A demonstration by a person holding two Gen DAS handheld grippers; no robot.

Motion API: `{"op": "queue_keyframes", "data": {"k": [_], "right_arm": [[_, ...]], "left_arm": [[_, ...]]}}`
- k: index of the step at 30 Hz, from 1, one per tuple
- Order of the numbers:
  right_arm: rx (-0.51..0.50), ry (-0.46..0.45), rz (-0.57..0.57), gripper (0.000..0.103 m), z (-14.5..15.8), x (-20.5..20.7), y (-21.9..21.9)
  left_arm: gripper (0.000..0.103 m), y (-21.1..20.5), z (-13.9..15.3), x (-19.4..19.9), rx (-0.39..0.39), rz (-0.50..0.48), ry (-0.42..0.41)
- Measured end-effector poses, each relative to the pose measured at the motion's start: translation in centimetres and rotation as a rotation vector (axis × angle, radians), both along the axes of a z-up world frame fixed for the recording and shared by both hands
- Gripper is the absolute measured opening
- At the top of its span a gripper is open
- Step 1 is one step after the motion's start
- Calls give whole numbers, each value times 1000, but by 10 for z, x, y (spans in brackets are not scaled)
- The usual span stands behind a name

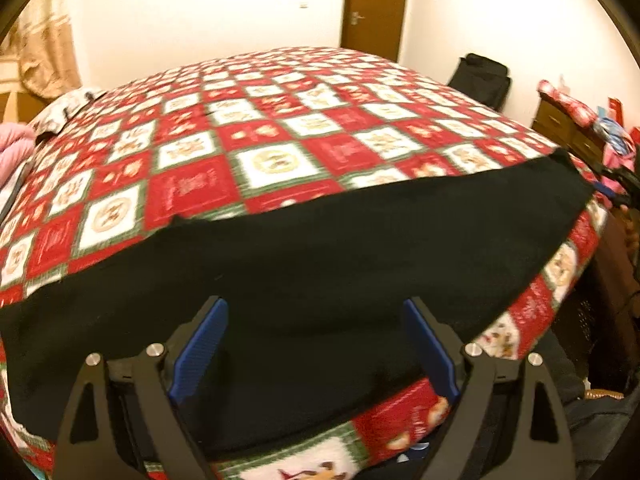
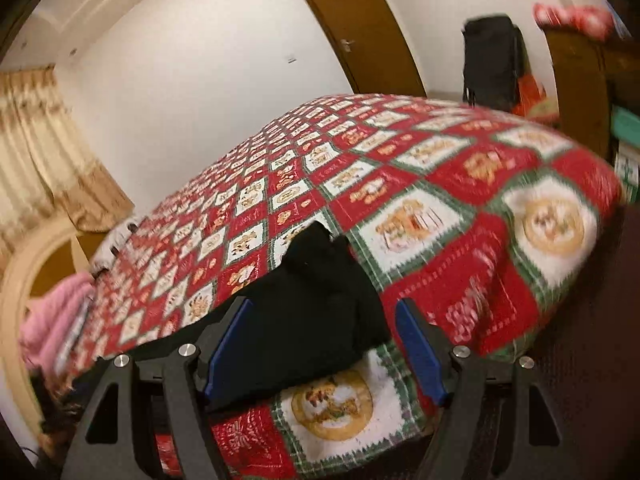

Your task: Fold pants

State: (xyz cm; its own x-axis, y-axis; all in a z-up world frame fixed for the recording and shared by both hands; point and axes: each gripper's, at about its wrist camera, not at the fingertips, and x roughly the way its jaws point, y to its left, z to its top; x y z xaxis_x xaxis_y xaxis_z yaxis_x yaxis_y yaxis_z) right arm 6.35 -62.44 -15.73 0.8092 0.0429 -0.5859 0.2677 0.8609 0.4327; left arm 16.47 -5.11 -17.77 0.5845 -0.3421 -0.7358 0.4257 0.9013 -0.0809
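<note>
Black pants (image 1: pixel 312 248) lie flat in a long strip across the near edge of a bed with a red, white and green checked quilt (image 1: pixel 264 136). My left gripper (image 1: pixel 316 312) is open, its blue pads (image 1: pixel 200 352) above the middle of the pants near their front edge. In the right wrist view the pants' end (image 2: pixel 312 304) lies bunched near the bed's corner. My right gripper (image 2: pixel 324 312) is open just over that end, holding nothing. The right gripper also shows small at the far right of the left wrist view (image 1: pixel 618 188).
The quilt (image 2: pixel 440 200) covers the whole bed. A pink cloth (image 2: pixel 52 320) and a grey patterned item (image 1: pixel 68 108) lie at the bed's left. A black bag (image 2: pixel 492 60), wooden door (image 1: pixel 376 4) and wooden dresser (image 1: pixel 568 128) stand beyond the bed.
</note>
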Motion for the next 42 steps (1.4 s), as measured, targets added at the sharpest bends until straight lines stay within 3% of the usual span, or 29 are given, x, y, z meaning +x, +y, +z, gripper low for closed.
{"op": "queue_keyframes", "data": {"k": [6, 13, 17, 20, 23, 24, 27, 30, 32, 40, 42], "right_arm": [[37, -9, 42, 74, -5, -6, 1], [13, -4, 72, 74, -11, 3, 17], [25, 0, 86, 56, -12, 7, 23], [23, 10, 68, 51, -16, 11, 23], [55, 4, 20, 32, -20, 14, 15], [74, -6, 14, 31, -21, 13, 12], [98, -7, -2, 31, -24, 11, 7], [9, -19, -53, 31, -15, 7, 9], [-51, -8, -69, 49, -13, 10, 9], [-13, -25, 19, 48, -18, 18, 5], [-18, -8, 53, 36, -19, 19, 10]], "left_arm": [[91, 17, -20, 6, -6, 61, 60], [91, 23, -27, 7, -7, 82, 52], [91, 22, -27, 7, -2, 78, 46], [92, 22, -28, 7, -1, 78, 43], [92, 22, -27, 8, 4, 74, 45], [92, 23, -27, 8, 1, 75, 46], [92, 24, -27, 9, -7, 76, 47], [92, 24, -27, 8, 1, 75, 45], [92, 23, -27, 8, 7, 76, 42], [92, 23, -28, 8, 0, 78, 44], [92, 22, -27, 8, 4, 77, 43]]}}
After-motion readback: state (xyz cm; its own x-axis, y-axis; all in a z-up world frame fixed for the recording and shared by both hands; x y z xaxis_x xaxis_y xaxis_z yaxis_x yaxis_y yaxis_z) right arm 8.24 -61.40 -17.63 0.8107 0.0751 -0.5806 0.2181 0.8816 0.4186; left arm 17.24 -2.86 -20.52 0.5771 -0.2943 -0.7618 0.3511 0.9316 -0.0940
